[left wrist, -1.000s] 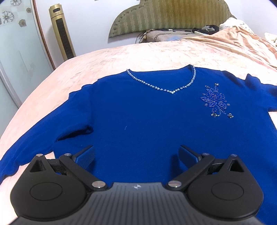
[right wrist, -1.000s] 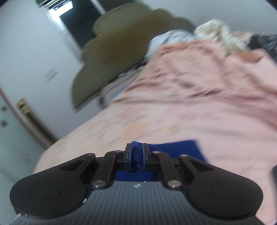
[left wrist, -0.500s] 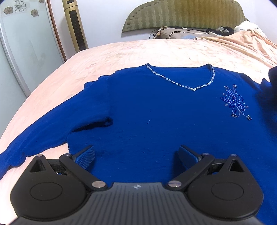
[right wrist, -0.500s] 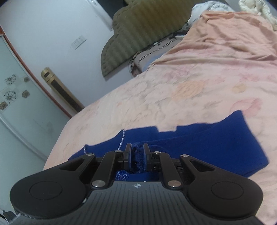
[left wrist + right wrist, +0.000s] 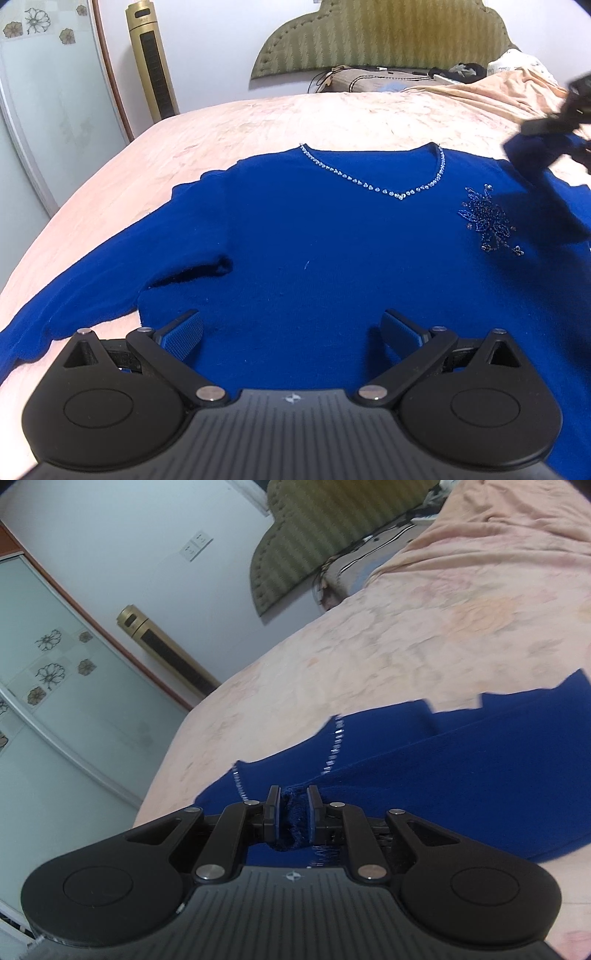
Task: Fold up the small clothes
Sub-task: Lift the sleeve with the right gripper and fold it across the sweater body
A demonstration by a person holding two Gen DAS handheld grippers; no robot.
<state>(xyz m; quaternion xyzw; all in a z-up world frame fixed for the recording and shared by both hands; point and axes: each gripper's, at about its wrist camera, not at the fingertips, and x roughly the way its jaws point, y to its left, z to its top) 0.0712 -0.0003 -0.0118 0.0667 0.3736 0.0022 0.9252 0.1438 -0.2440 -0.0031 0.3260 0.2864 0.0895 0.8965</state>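
Pink bedspread [image 5: 258, 125] — soft blue sweater [image 5: 332, 258]

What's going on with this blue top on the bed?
A person holding a gripper in each hand is folding a royal-blue knit sweater with a beaded V-neckline, spread face-up on a pink floral bedspread. The right gripper is pinching a bunched bit of the sweater's sleeve and carrying it in over the body, with its jaws just starting to ease apart. The left gripper hovers open above the lower part of the sweater, holding nothing.
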